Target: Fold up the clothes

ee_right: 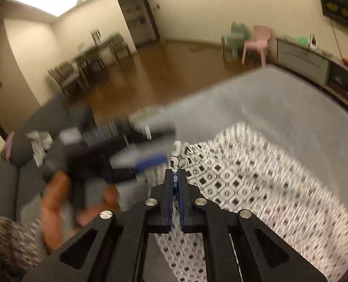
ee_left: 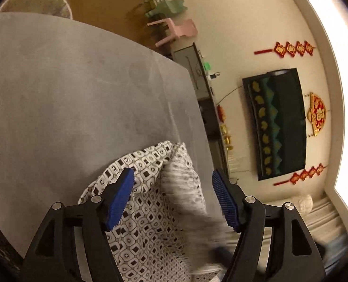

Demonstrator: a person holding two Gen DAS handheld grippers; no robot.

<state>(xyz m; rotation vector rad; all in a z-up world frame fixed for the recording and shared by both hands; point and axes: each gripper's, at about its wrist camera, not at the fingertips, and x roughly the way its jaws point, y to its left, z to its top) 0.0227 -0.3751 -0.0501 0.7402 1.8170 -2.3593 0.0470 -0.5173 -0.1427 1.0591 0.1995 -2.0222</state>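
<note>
Table [ee_left: 68, 94] grey, bears patterned garment [ee_left: 148, 211] at near edge. Garment lies between and below left gripper [ee_left: 174, 197], fingers spread, nothing held. Right gripper [ee_right: 177, 183] nearer: fingers pressed together, pinching garment edge.

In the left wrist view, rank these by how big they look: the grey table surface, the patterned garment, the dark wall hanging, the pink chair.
Largest to smallest as seen:
1. grey table surface
2. patterned garment, though it lies close to the camera, which enlarges it
3. dark wall hanging
4. pink chair, far off, so it looks small
</note>
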